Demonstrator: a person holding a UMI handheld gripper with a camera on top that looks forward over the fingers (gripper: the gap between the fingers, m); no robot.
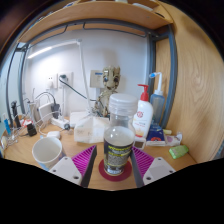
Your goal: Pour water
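Bottle [118, 135] upright, gripper [112, 162] closed on it

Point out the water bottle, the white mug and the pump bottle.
water bottle [119, 140]: gripper view, on its label, between the claw's fingers.
white mug [47, 152]: gripper view, on its outer wall.
pump bottle [144, 115]: gripper view, on its white body.

A bottle [119, 140] fills the gap between the tool's fingers, white cup [47, 151] close alongside.

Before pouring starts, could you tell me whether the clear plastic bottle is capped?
Capped: the clear plastic bottle stands upright between the gripper fingers, white lid on.
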